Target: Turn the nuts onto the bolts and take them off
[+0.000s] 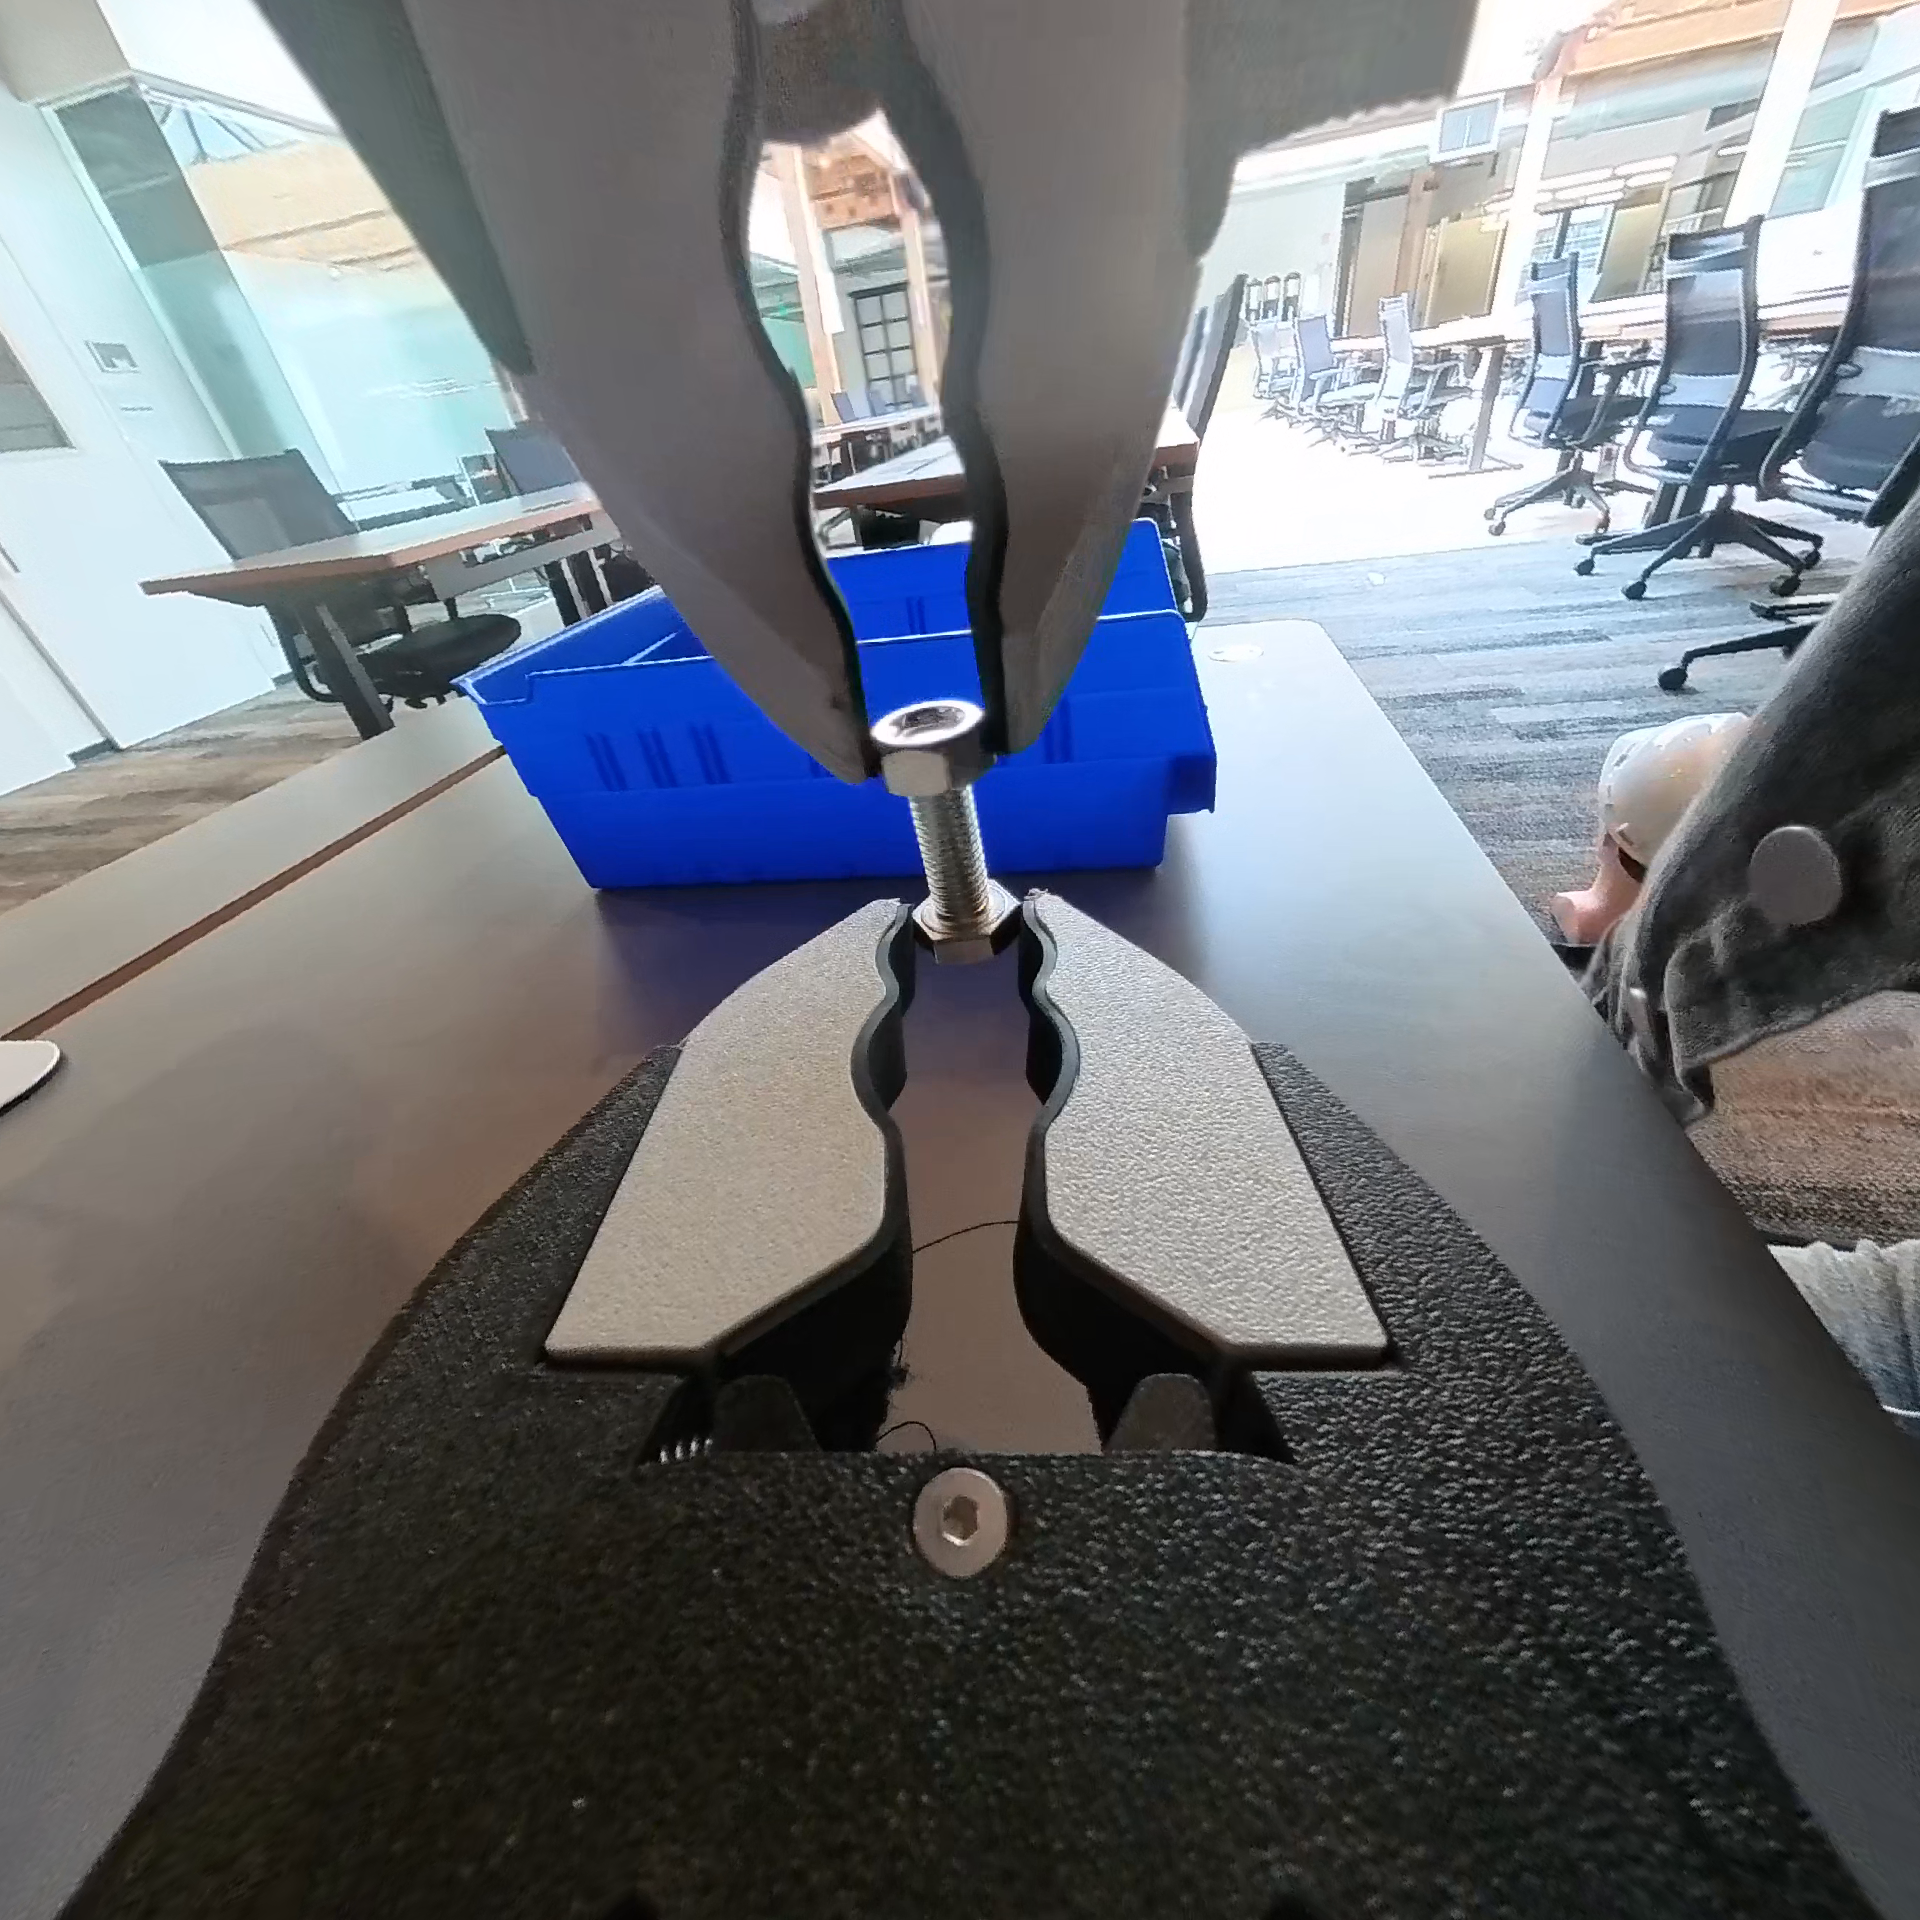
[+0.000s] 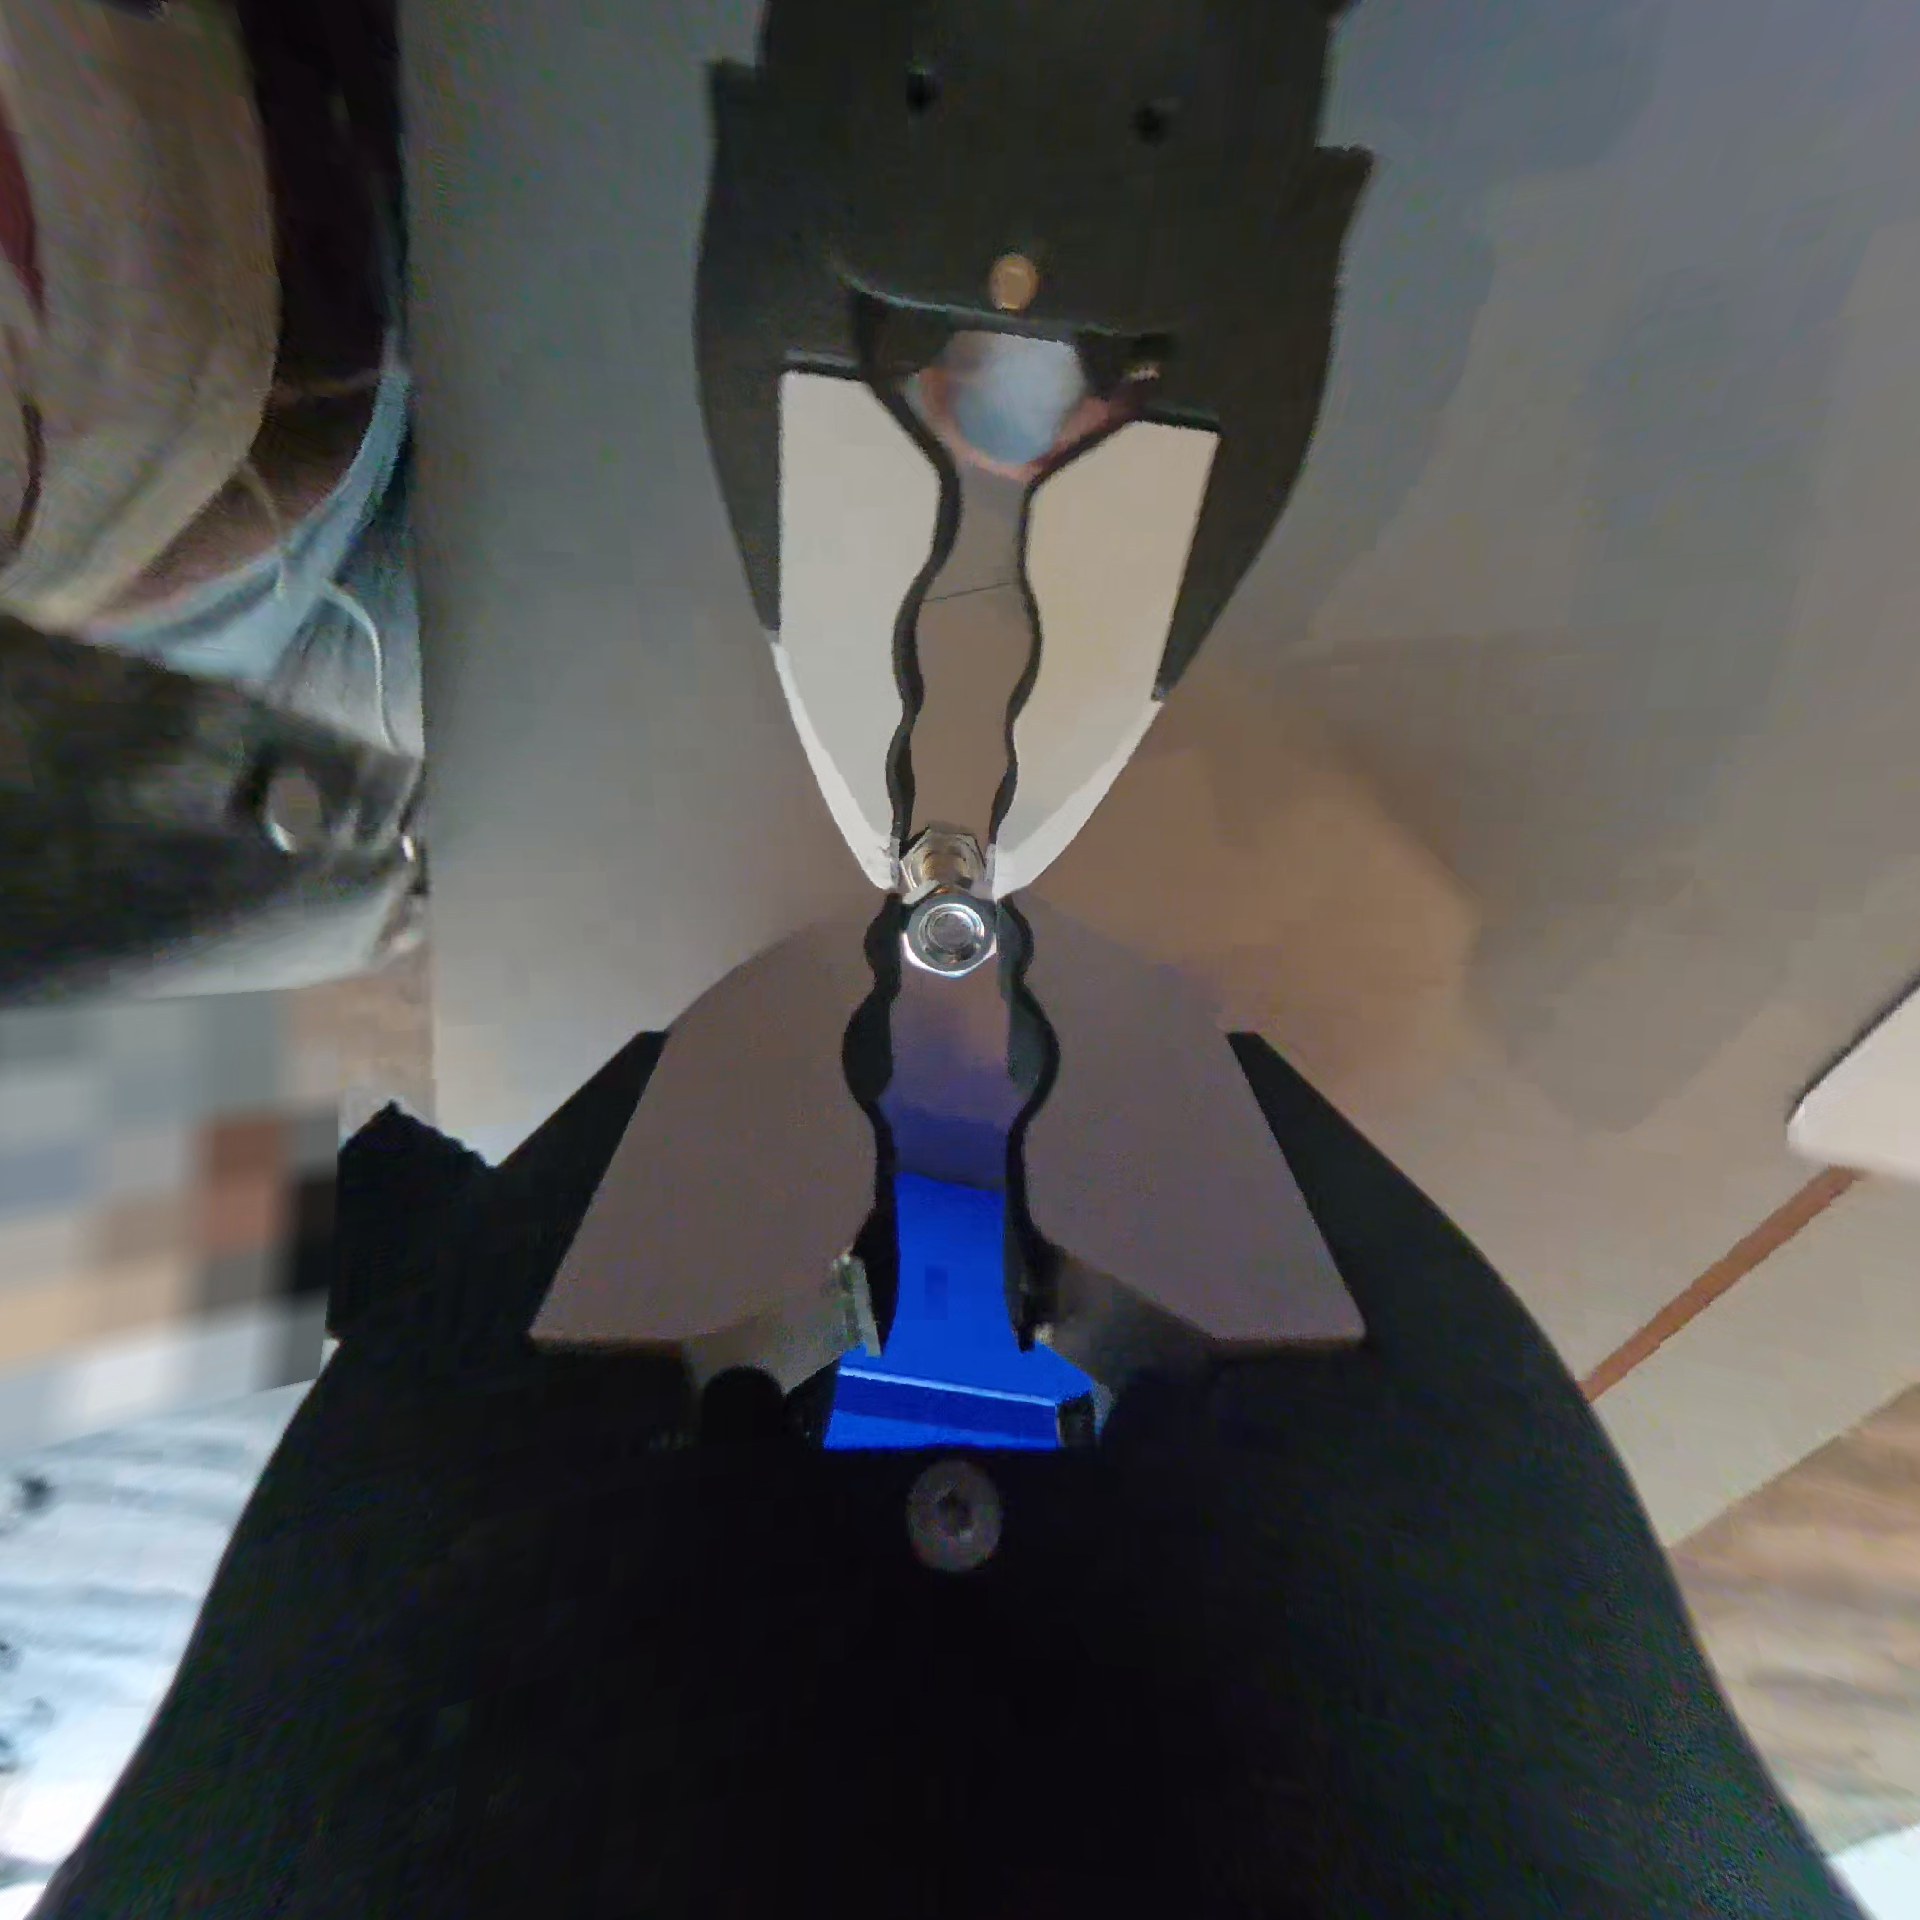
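Two grippers share one bolt (image 1: pixel 940 831), upright in front of the blue bin (image 1: pixel 727 758). From the left wrist view, the left gripper (image 1: pixel 958 928) pinches the lower nut (image 1: pixel 957 933) — likely steadying it — while the right gripper (image 1: pixel 928 743) clamps the upper nut (image 1: pixel 928 767) from above. Right wrist view: right gripper (image 2: pixel 948 940) closed round the socket head, shank hidden beneath, surroundings blurred.

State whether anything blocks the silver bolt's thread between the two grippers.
Nothing visible does: the silver threaded bolt has a bare shank between the steel hex nut in the left gripper and the head end in the right gripper.
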`<state>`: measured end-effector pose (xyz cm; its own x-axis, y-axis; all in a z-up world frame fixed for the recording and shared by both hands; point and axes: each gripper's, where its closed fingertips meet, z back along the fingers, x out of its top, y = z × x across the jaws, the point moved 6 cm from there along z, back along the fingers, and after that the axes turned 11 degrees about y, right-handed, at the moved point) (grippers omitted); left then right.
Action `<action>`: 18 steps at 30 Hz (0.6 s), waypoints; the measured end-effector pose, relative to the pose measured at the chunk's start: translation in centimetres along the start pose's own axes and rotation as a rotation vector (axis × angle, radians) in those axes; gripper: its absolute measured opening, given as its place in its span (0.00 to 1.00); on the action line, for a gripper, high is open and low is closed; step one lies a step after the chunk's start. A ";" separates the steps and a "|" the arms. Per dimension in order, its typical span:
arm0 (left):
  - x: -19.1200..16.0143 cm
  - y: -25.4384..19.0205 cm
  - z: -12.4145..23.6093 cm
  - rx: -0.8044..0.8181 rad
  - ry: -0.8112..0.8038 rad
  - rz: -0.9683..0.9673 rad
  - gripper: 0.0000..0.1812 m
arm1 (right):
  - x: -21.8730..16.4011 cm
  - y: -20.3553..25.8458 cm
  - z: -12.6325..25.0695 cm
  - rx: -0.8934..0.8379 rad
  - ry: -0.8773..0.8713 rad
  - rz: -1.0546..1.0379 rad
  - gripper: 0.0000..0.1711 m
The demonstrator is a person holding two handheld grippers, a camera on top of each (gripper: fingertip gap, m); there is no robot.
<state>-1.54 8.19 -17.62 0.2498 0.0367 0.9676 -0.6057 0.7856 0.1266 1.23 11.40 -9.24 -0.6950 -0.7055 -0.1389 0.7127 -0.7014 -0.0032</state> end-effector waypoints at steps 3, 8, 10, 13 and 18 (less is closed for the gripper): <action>0.0 -0.2 -0.1 0.005 0.003 -0.005 0.10 | 0.0 0.1 -0.1 0.025 -0.012 -0.277 0.10; 0.0 0.0 0.0 0.012 0.002 -0.005 0.10 | -0.1 0.1 -0.1 0.045 -0.069 -0.559 0.13; 0.0 0.0 0.1 0.011 0.001 -0.003 0.10 | -0.1 0.2 -0.1 0.029 -0.068 -0.571 0.18; 0.0 -0.2 0.1 0.005 0.003 -0.013 0.10 | 0.2 0.3 -0.2 0.015 -0.069 -0.450 0.27; 0.0 -0.3 0.1 -0.012 0.000 -0.011 0.10 | -0.3 0.2 1.1 -0.122 -0.012 0.132 0.28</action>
<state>-1.46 7.90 -17.61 0.2562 0.0277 0.9662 -0.5938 0.7933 0.1347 1.47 11.31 -8.15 -0.5952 -0.7922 -0.1346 0.8035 -0.5858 -0.1058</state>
